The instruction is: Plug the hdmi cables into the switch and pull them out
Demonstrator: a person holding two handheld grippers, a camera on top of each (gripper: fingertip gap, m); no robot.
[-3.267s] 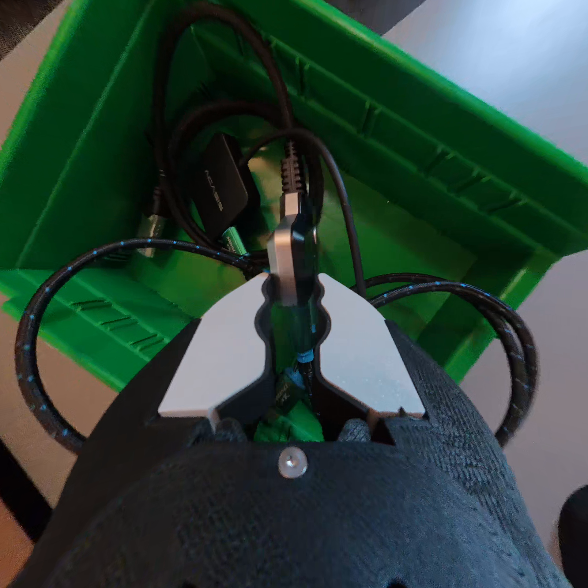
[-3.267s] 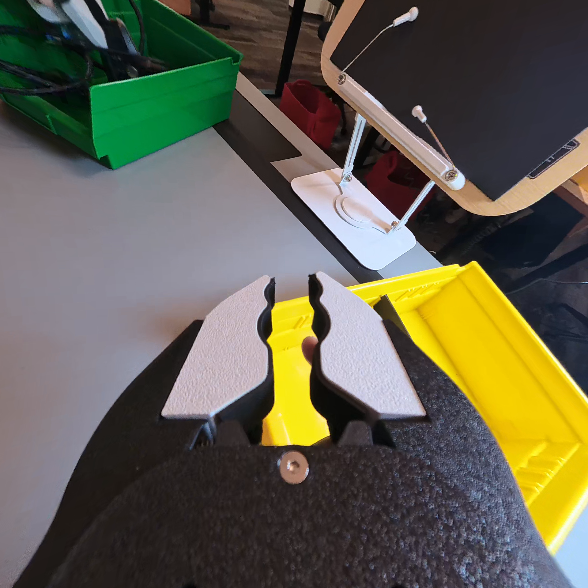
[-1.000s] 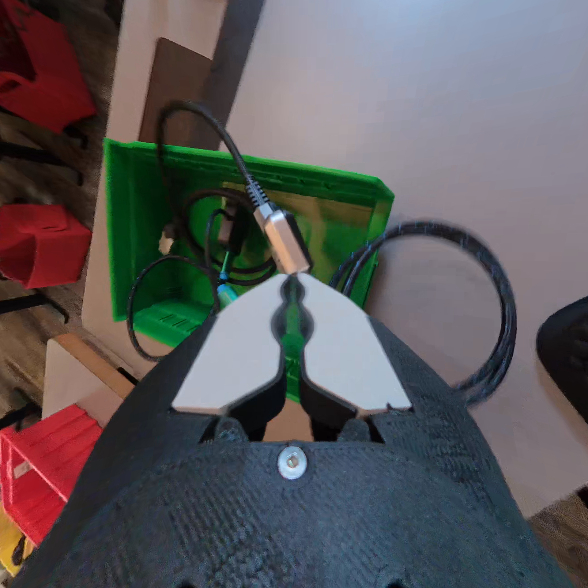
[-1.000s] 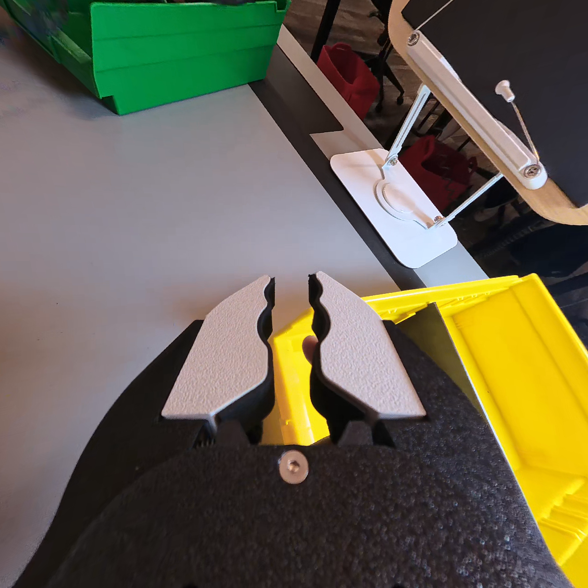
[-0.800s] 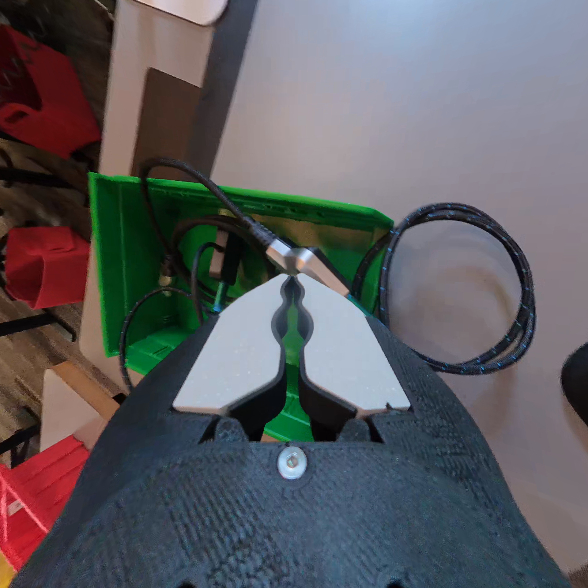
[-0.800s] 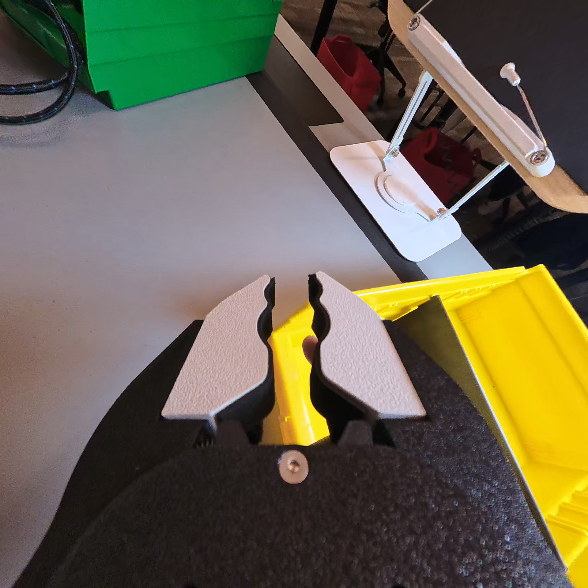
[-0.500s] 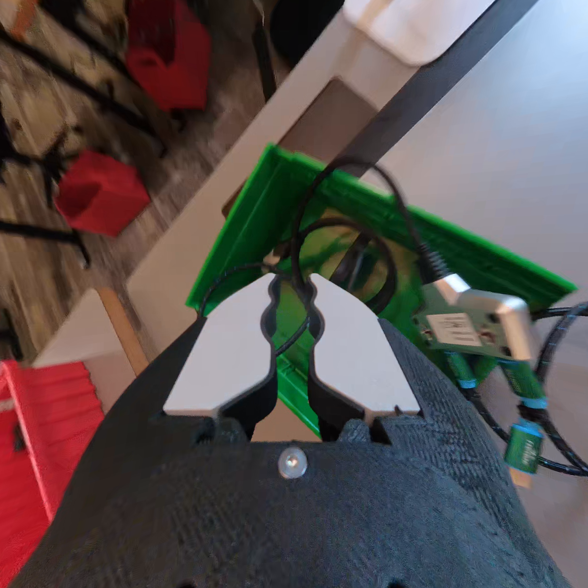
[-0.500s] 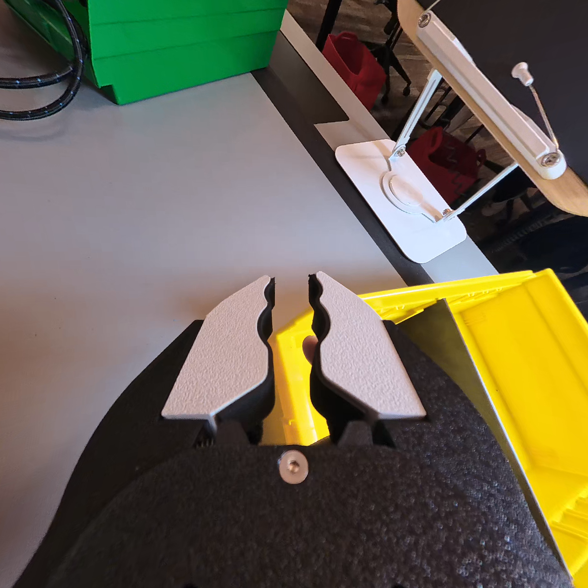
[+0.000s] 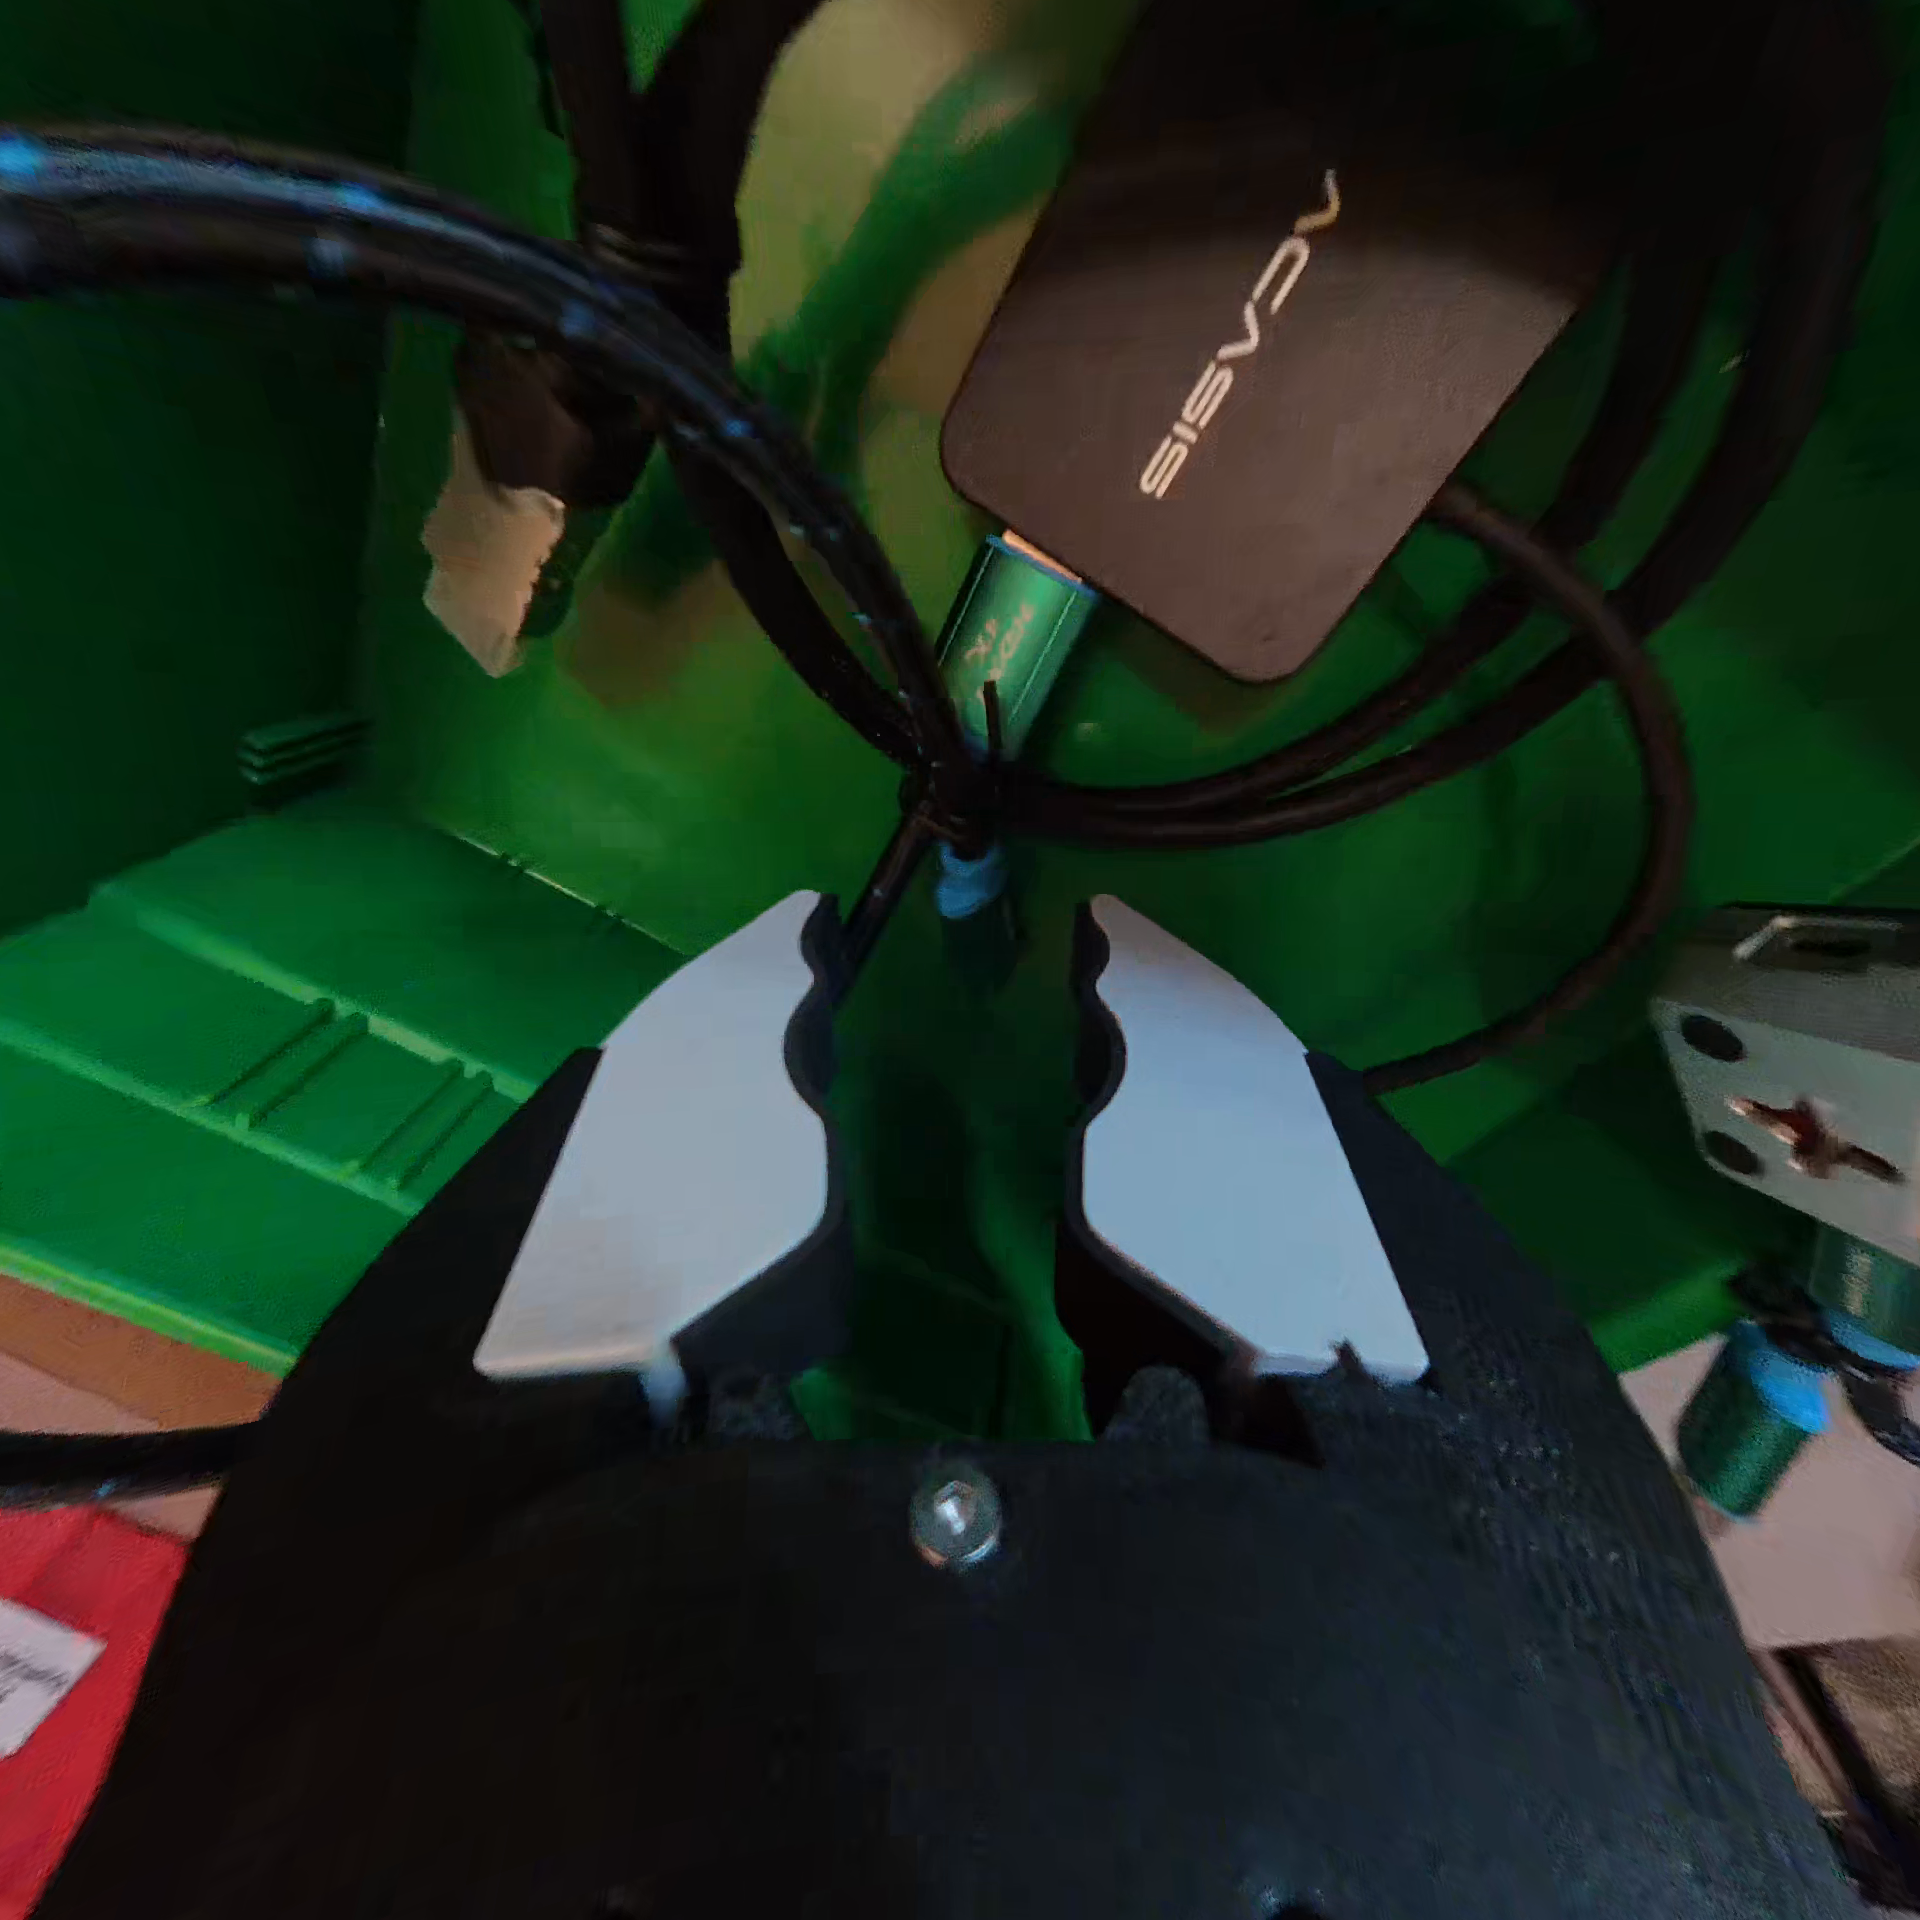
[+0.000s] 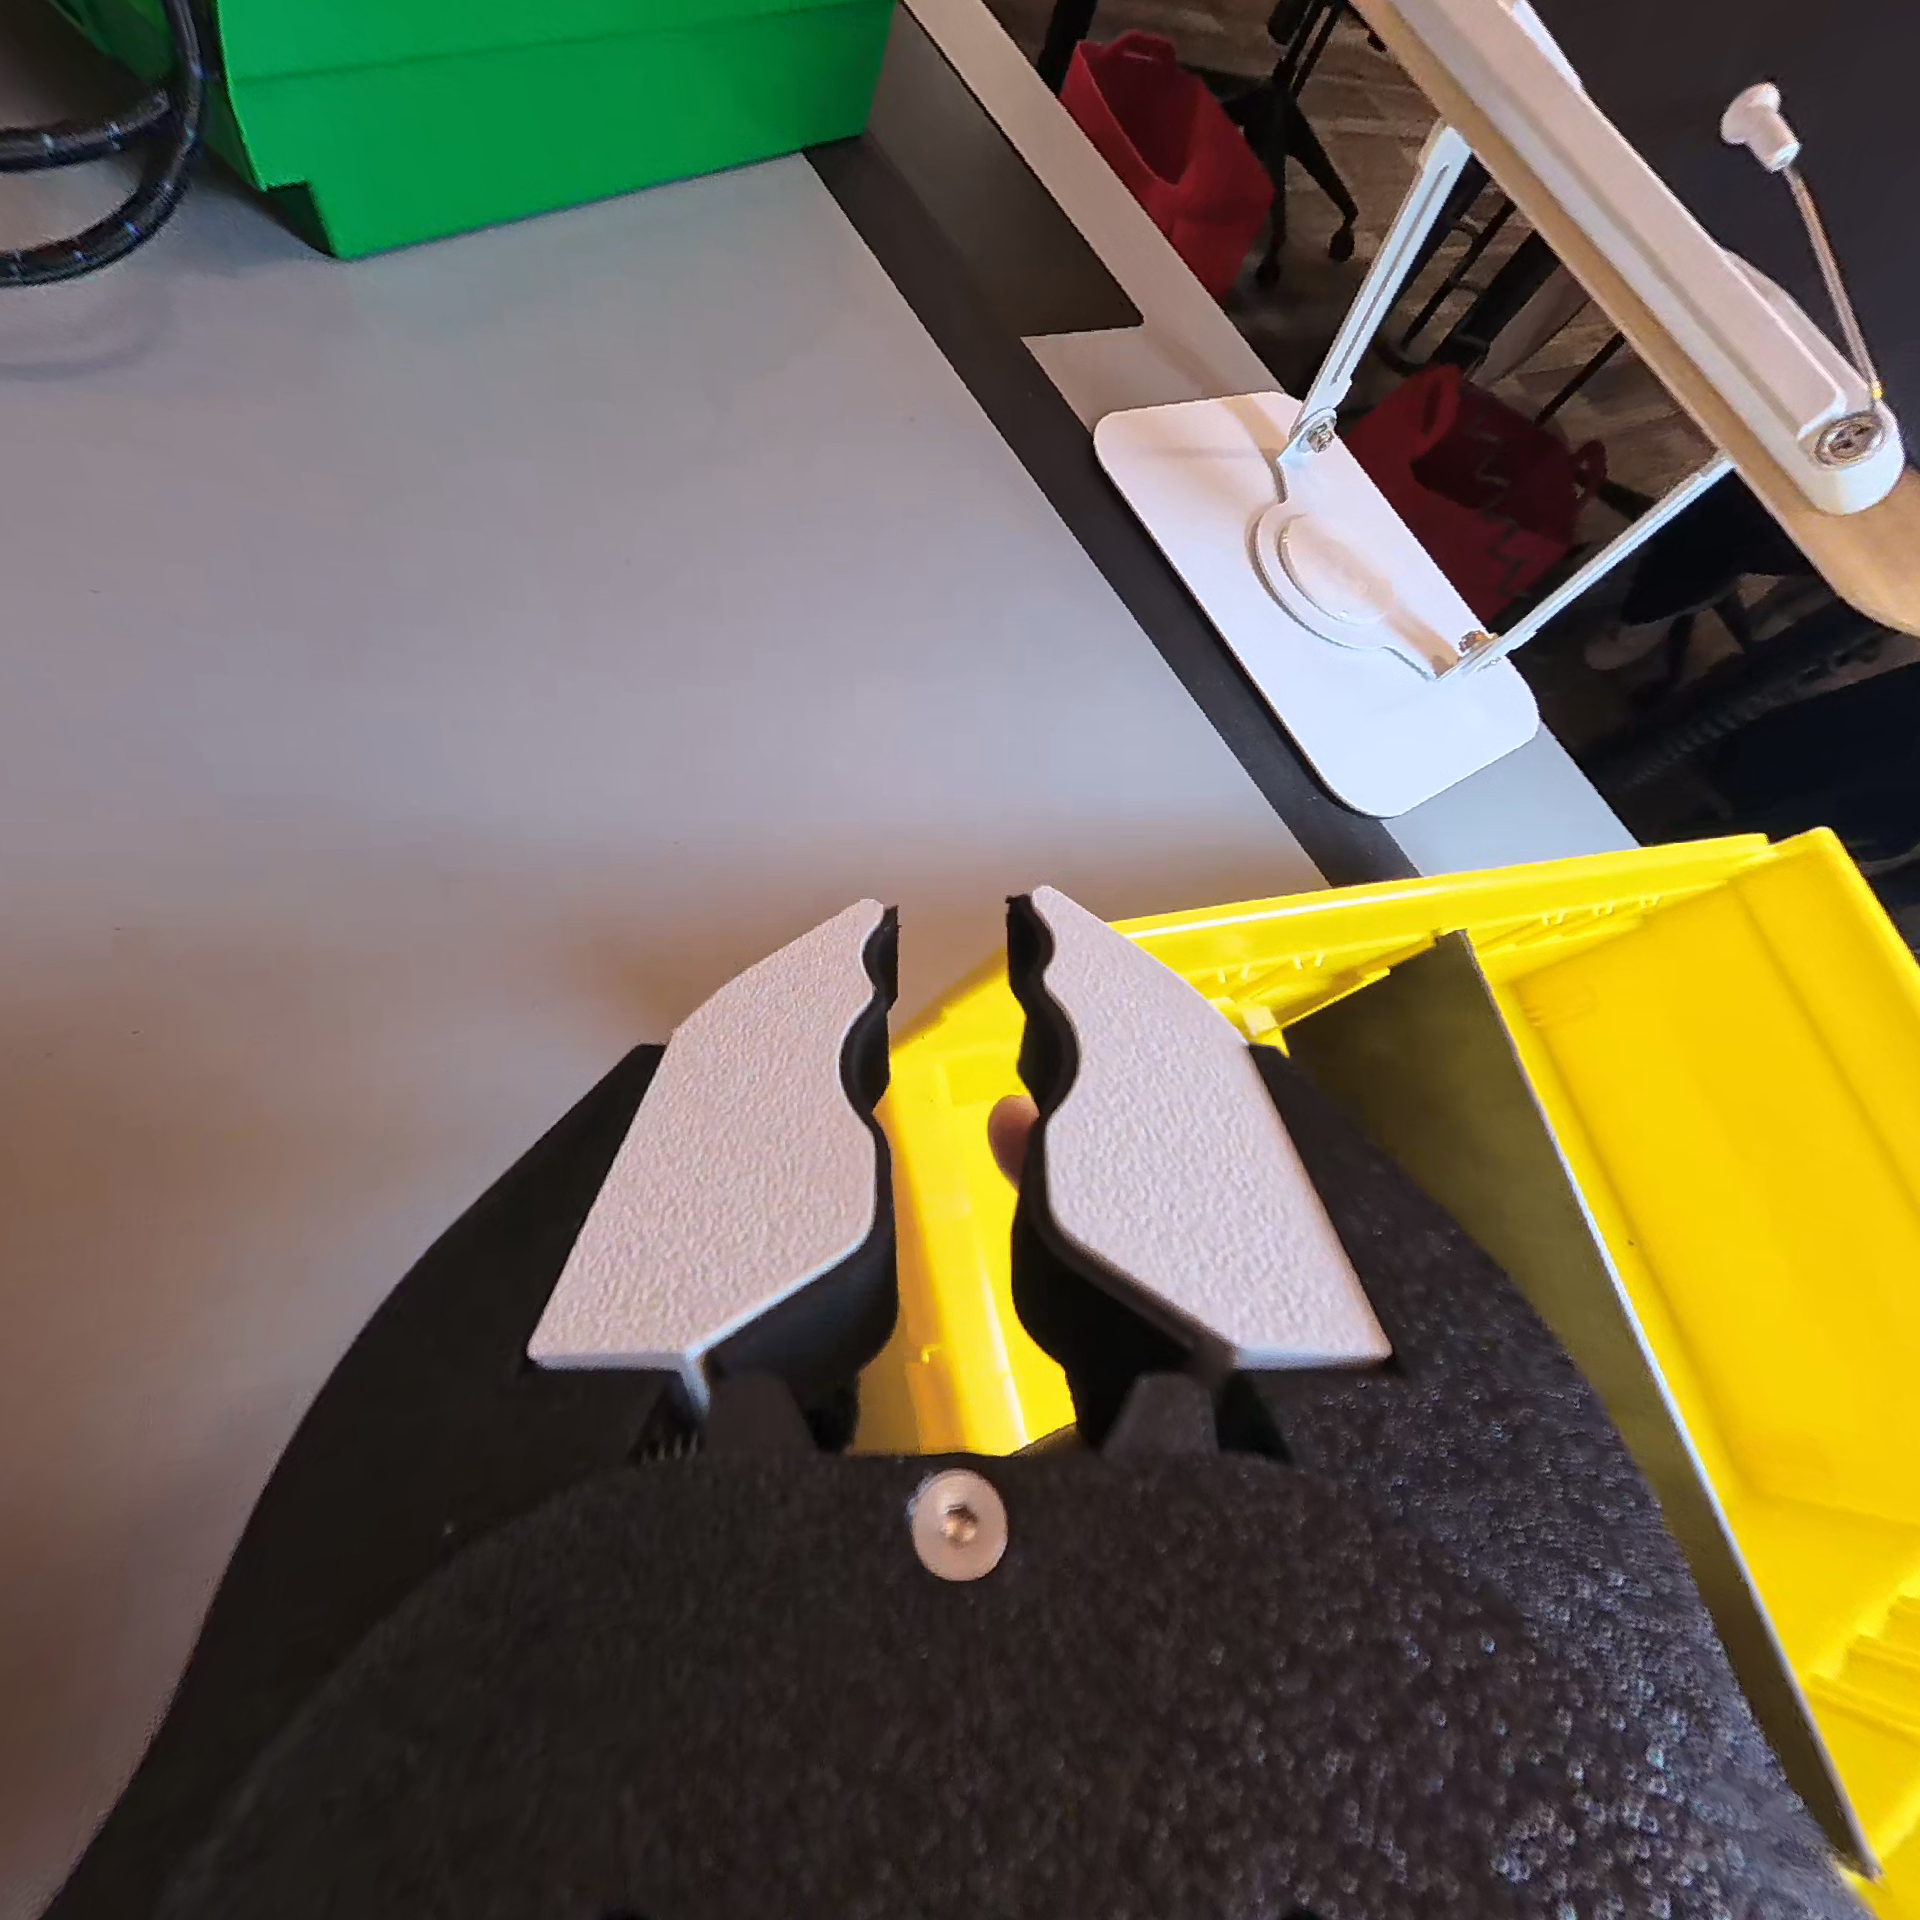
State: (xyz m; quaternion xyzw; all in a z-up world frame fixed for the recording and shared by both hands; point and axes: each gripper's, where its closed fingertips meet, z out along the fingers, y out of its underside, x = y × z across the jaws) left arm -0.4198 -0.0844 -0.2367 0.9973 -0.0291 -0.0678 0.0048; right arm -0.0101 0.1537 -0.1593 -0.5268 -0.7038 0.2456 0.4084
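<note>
My left gripper (image 9: 956,914) is open and empty, low inside the green bin (image 9: 260,1091). Just ahead of its tips, a green HDMI plug (image 9: 1013,644) sits in a black box (image 9: 1278,343), with black cables (image 9: 1299,800) bundled across it. A thin black cable passes the left fingertip (image 9: 727,1039). The silver switch (image 9: 1808,1070) lies at the right edge, with green plugs (image 9: 1756,1444) below it. My right gripper (image 10: 954,914) is slightly open and empty above the corner of a yellow bin (image 10: 1662,1143). The green bin (image 10: 540,114) and a braided cable loop (image 10: 104,187) lie far from it.
A white lamp base (image 10: 1320,603) stands at the table's far edge beside the yellow bin. A dark divider sheet (image 10: 1538,1247) stands in the yellow bin. Red bins (image 10: 1164,135) sit on the floor beyond the table. A red bin (image 9: 62,1662) is beside the green one. My hands' fingertips stand some 50 cm from each other.
My left gripper let go of the silver switch, dropped down into the green bin and opened wider. The right gripper has hardly moved.
</note>
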